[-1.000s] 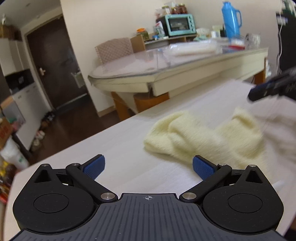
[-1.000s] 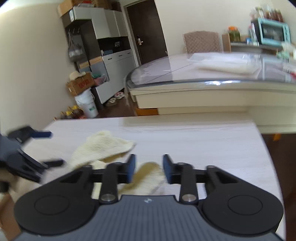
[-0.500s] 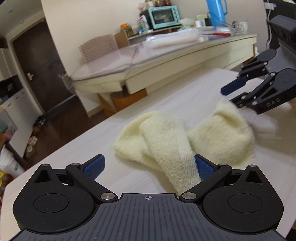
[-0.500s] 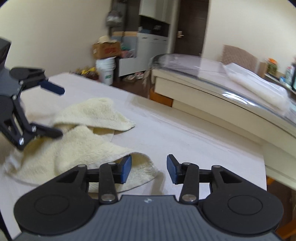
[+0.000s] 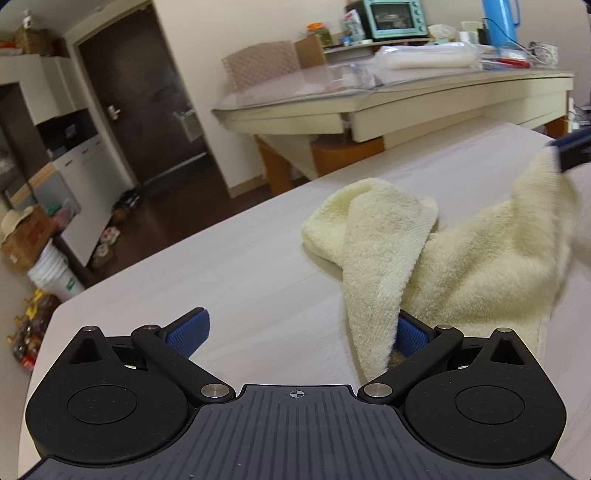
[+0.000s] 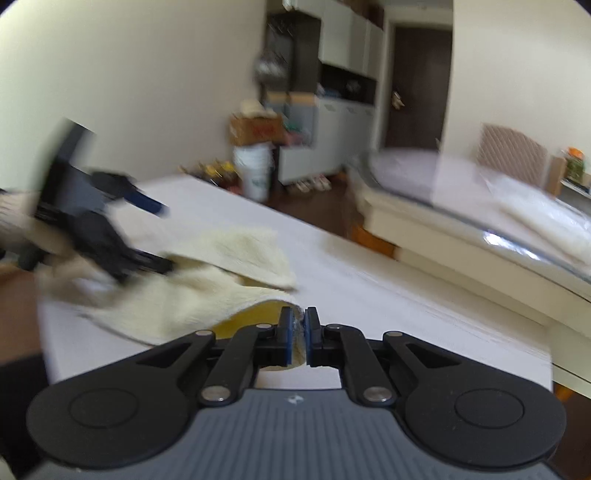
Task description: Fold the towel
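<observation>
A crumpled pale yellow towel (image 5: 461, 258) lies on the pale wooden table (image 5: 221, 266). My left gripper (image 5: 299, 328) stands open low over the table, and one narrow towel flap (image 5: 373, 295) hangs down between its fingers, against the right fingertip (image 5: 408, 334). In the right wrist view my right gripper (image 6: 300, 332) is shut on the towel's near edge (image 6: 184, 302), which is raised off the table (image 6: 369, 295). A blue finger (image 5: 569, 147) of the right gripper shows at the left view's right edge, holding a towel corner up. The blurred left gripper (image 6: 164, 238) is open over the towel's far side.
Beyond a gap stands a glass-topped table (image 5: 369, 99) bearing a bagged bundle, a mint oven (image 5: 395, 16) and a blue flask. A white bucket (image 6: 253, 171), boxes and bottles sit on the dark floor by the table's far edge.
My right gripper, open half a second ago, has shut on the towel's edge and raised it. The left gripper has come up to the towel, so a flap now hangs between its fingers.
</observation>
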`<act>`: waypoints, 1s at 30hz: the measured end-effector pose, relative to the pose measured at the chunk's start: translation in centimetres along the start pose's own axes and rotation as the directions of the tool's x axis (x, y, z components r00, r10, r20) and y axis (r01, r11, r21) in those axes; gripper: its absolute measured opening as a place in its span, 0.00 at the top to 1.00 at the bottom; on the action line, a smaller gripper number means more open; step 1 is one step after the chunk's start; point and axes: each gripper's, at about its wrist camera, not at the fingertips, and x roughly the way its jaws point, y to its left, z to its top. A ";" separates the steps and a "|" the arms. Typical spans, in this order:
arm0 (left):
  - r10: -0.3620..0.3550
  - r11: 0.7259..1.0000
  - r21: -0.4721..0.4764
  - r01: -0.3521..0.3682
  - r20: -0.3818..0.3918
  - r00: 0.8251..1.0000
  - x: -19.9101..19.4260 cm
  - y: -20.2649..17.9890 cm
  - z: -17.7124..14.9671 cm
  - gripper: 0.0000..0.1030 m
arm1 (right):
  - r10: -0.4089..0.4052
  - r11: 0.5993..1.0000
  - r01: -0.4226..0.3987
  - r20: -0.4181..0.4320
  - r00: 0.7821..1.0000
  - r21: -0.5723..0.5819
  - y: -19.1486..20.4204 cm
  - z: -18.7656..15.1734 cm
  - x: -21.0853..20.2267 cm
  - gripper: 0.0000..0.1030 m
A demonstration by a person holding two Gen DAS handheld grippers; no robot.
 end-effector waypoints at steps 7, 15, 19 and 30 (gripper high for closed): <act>-0.022 1.000 -0.021 0.022 0.011 1.000 -0.5 1.2 -0.1 0.00 | 0.240 0.969 -0.239 -0.006 0.971 -0.066 10.7 -0.7 -1.3 0.94; -0.089 0.996 -0.004 0.090 0.077 0.993 -2.1 1.5 0.9 0.00 | 0.289 0.957 -0.290 -0.046 0.956 -0.007 12.7 -2.0 0.7 0.85; -0.132 0.991 0.039 0.128 0.124 0.983 -2.8 1.1 1.9 0.00 | 0.132 0.984 -0.136 0.036 0.991 0.113 8.6 -1.6 0.6 0.65; -0.284 0.878 0.424 0.223 0.086 0.955 -0.2 -5.8 4.8 0.44 | -0.053 0.970 0.046 0.023 0.998 0.238 4.1 -2.4 1.7 0.65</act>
